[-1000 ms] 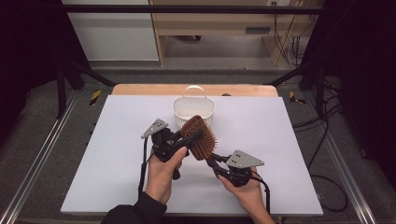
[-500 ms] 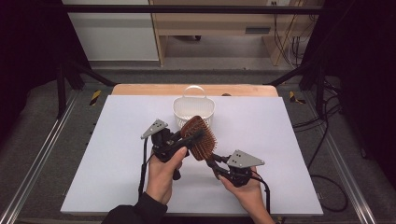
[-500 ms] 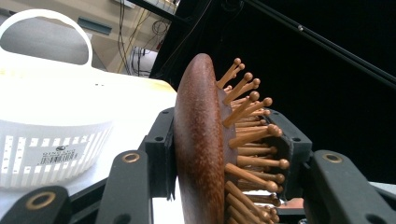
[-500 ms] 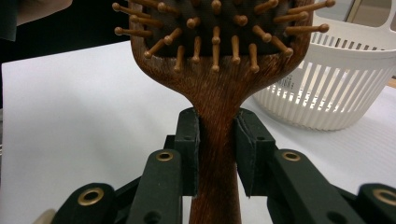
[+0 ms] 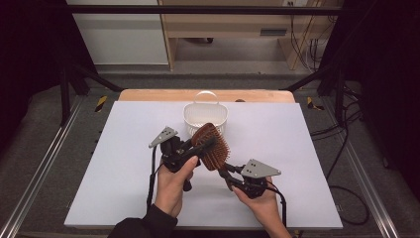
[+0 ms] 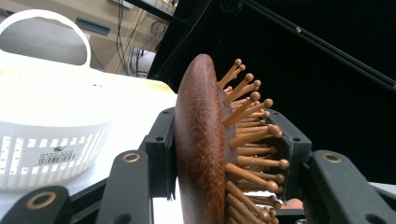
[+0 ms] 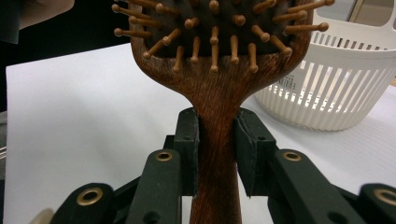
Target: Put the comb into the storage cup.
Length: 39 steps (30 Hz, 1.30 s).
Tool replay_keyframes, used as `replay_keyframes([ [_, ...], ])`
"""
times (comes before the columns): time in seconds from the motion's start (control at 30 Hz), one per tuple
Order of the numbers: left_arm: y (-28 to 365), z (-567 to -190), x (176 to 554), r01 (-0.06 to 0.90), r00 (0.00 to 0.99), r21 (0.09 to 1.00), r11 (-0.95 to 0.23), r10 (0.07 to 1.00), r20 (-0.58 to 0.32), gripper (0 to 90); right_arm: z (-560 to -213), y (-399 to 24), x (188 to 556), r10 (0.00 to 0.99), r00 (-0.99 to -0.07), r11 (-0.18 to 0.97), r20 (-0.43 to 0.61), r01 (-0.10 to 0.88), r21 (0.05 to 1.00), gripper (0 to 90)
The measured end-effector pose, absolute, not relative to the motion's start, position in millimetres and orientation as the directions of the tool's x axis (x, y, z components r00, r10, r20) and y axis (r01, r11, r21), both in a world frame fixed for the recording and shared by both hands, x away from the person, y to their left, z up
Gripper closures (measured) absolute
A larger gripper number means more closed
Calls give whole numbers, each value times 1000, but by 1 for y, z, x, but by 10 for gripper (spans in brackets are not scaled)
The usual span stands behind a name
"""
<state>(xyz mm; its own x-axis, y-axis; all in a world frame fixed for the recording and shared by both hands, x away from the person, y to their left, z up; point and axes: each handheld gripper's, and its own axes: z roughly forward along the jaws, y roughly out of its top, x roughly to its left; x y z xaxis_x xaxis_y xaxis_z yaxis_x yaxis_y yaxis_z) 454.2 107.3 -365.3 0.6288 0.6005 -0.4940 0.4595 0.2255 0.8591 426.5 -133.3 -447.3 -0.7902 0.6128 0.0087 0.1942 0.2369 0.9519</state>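
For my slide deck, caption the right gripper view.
Right tongs clamp the wooden hairbrush by its handle, white basket behind.

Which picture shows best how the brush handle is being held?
The right gripper view: its jaws press both sides of the brush handle, close up. The high view shows the whole brush, small, over the table. The left gripper view shows its head edge-on.

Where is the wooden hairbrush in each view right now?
High view: wooden hairbrush at centre, lifted above the table, just in front of the white basket.
Left gripper view: centre, edge-on, its head between the jaws.
Right gripper view: centre, its handle clamped between the jaws.
Shared landmark: the white basket.
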Motion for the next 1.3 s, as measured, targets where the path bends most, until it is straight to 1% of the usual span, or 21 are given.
replay_keyframes([
  [0.07, 108, -365, 454, 458, 629, 859, 230, 600, -495, 510, -448, -133, 427, 613, -790, 234, 13, 197, 952, 701],
  [0.13, 109, -364, 455, 453, 629, 860, 237, 599, -496, 511, -448, -133, 427, 614, -789, 230, 17, 200, 952, 647],
  [0.3, 114, -360, 454, 437, 631, 866, 245, 602, -489, 512, -449, -134, 428, 614, -789, 217, 28, 203, 955, 556],
  [0.47, 118, -353, 455, 420, 631, 875, 242, 615, -473, 511, -449, -136, 428, 622, -783, 199, 33, 198, 960, 434],
  [0.53, 120, -351, 455, 411, 631, 877, 247, 618, -470, 511, -449, -138, 429, 625, -780, 195, 31, 195, 961, 408],
  [0.63, 123, -348, 454, 400, 633, 882, 250, 620, -463, 511, -449, -141, 430, 629, -777, 186, 35, 195, 963, 342],
  [0.73, 125, -346, 454, 391, 635, 887, 246, 625, -453, 511, -448, -144, 432, 648, -761, 179, 24, 183, 967, 314],
  [0.83, 126, -343, 454, 385, 635, 890, 246, 628, -449, 511, -447, -148, 433, 656, -754, 166, 34, 188, 968, 276],
  [1.07, 127, -336, 455, 364, 647, 902, 233, 633, -425, 512, -446, -157, 434, 661, -750, 159, 25, 173, 972, 187],
  [1.2, 125, -333, 455, 352, 653, 909, 223, 637, -409, 513, -443, -161, 432, 656, -755, 146, 17, 149, 978, 155],
  [1.3, 124, -330, 458, 341, 653, 915, 218, 645, -397, 514, -443, -164, 431, 661, -750, 141, 18, 148, 979, 149],
])
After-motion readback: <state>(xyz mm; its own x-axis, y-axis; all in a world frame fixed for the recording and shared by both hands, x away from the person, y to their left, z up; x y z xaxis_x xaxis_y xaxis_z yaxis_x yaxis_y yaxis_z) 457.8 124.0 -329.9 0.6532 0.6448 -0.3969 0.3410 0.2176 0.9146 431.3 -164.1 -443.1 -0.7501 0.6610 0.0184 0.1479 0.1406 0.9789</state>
